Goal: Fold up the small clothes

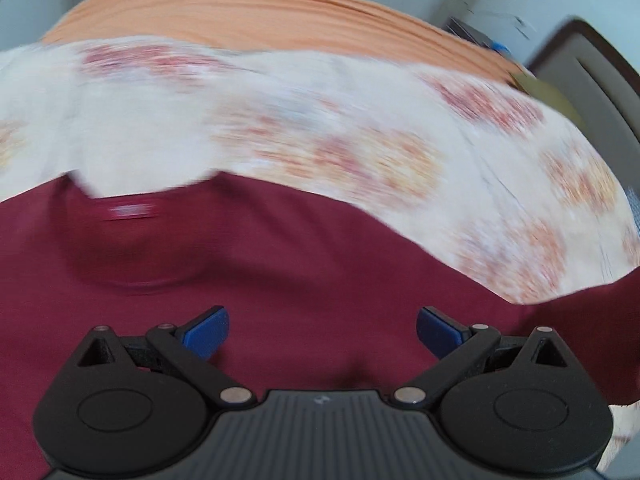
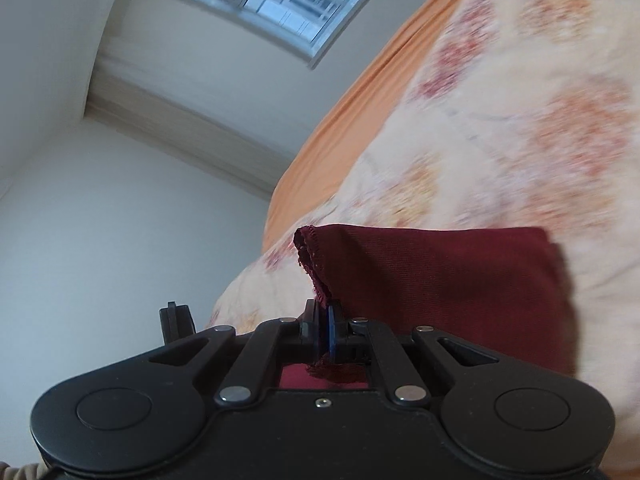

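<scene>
Right tongs (image 2: 323, 330) pinch maroon shirt (image 2: 440, 280) hem; left tongs (image 1: 322, 334) spread above it.

**Left tongs spread, right tongs clamped**

The left tongs (image 1: 322, 332) point steeply downward, their blue pads (image 1: 206, 334) standing wide apart with nothing between them. The right tongs (image 2: 324, 330) point forward at a shallow downward angle, rolled to one side, jaws pressed together on a hemmed edge of maroon fabric (image 2: 440, 280).

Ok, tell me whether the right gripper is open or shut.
Shut. The right gripper has its blue pads pressed together on a hemmed edge of the maroon garment.
</scene>
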`<state>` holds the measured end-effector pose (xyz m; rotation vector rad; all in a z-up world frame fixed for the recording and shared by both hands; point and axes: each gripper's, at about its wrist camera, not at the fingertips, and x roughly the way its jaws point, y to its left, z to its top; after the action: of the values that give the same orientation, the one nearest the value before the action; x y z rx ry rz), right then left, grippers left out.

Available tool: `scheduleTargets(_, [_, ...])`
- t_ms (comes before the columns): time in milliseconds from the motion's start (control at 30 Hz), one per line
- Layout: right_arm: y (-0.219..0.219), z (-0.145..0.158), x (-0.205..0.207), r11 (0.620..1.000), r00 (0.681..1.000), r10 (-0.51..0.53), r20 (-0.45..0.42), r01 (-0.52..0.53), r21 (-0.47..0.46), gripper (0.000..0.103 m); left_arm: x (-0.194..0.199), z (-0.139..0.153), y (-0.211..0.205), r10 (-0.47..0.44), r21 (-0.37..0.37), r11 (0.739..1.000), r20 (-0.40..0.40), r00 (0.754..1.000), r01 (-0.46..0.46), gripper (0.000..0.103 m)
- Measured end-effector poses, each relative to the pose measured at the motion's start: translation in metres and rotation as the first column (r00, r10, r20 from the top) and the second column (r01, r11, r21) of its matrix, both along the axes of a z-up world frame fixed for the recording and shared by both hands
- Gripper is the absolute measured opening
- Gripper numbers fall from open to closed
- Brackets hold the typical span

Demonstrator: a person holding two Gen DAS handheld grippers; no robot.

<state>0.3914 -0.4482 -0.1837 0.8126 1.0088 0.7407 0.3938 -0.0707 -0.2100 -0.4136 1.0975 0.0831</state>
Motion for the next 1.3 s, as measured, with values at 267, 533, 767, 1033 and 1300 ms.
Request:
scheduleTargets(267, [0.176,-0.013,-0.005,0.972,0.974,0.228,0.010,-0.227,-0.061,0.003,-0.074,-0.017,0.140,0.199,-0.121,0.973,0.007,0.980,-0.196,0.102])
scheduleTargets(533, [0.293,-0.082,-0.041,0.887,0.929,0.369,-0.016,-0.357,-0.294,0.015,-0.093,-0.064,0.184,0.227,-0.190,0.953,-0.061,0.972,-0.235,0.102])
scheduleTargets(767, [0.253,-0.084,-0.060,0.868,0.922,0.386,-0.016,-0.369,-0.331,0.037,-0.077,-0.081,0.155,0.075,-0.193,0.978,-0.054,0.996,-0.084,0.100])
scheduleTargets(1033, [0.142,-0.069,-0.075,0.908,0.965,0.257,-0.049,-0.258,-0.331,0.040,-0.055,-0.096,0.108,-0.108,-0.108,0.988,-0.006,0.994,0.107,0.093])
scheduleTargets(1300, [0.095,-0.058,-0.079,0.923,0.982,0.182,-0.056,-0.190,-0.333,0.040,-0.060,-0.103,0.098,-0.057,-0.130,0.990,0.044,0.997,0.062,0.061])
